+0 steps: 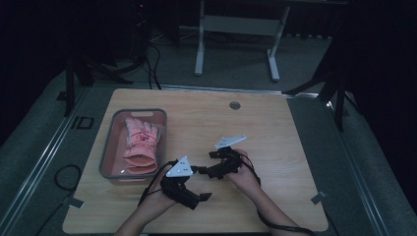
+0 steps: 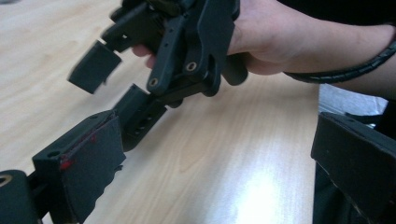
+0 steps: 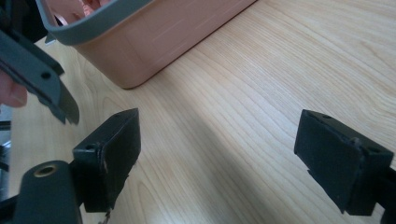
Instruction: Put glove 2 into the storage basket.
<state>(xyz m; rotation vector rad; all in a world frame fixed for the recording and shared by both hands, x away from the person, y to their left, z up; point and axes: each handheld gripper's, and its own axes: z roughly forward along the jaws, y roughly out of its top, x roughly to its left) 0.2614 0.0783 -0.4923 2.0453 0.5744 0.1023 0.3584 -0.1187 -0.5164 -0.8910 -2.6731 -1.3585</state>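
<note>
A dim room surrounds a pale wooden counter (image 1: 275, 128). A pink glove (image 1: 141, 142) lies inside the pink basket (image 1: 109, 147) at its left side. Both tools hover empty near the front edge: the left gripper (image 1: 204, 196) has its jaws apart, as does the right gripper (image 1: 202, 171). To lift the glove cleanly, I would swing one gripper over the rim, descend onto the cuff, then close.

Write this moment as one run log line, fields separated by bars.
left gripper: open, empty | right gripper: open, empty | pink gloves: inside bin | both grippers over bare table
</note>
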